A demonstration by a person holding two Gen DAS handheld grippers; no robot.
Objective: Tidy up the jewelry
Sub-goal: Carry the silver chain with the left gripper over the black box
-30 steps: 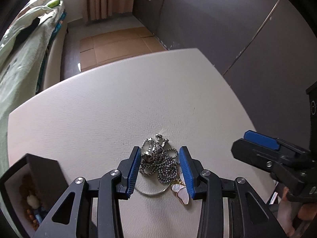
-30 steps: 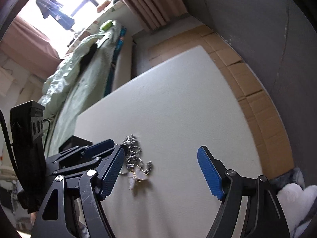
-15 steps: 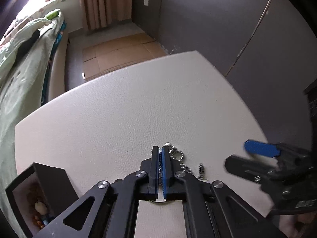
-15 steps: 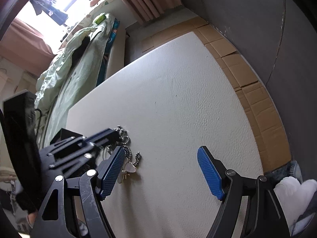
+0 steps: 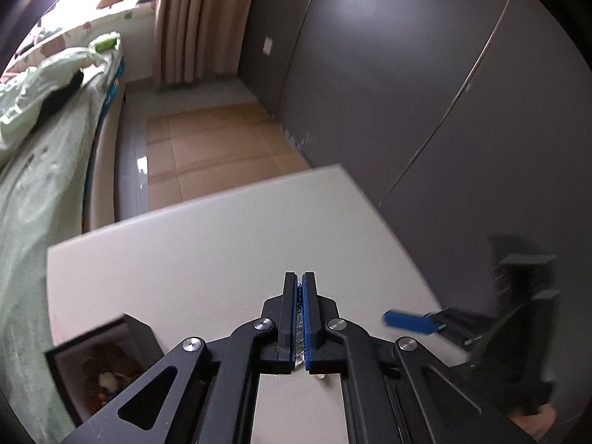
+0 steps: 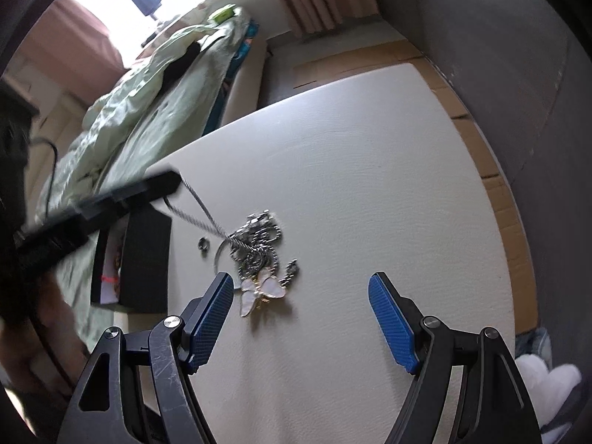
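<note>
My left gripper (image 5: 299, 288) is shut on a silver ball chain (image 5: 299, 336), pinched between its blue pads. In the right wrist view the left gripper (image 6: 162, 185) is raised and the taut chain (image 6: 201, 211) runs down from it to a jewelry pile (image 6: 255, 244) on the white table (image 6: 351, 185). The pile holds tangled silver chains, a thin ring hoop and a white butterfly pendant (image 6: 261, 290). A small ring (image 6: 203, 245) lies to the left of it. My right gripper (image 6: 301, 318) is open and empty, just in front of the pile.
A black jewelry box (image 5: 100, 366) with beads inside stands at the table's left; it also shows in the right wrist view (image 6: 144, 259). A bed with green bedding (image 6: 148, 92) lies beyond the table. A dark wall (image 5: 444, 111) is at the right.
My left gripper closed on the chain and then lifted, pulling the chain taut up and to the left. The pile shifted. My right gripper stayed open.
</note>
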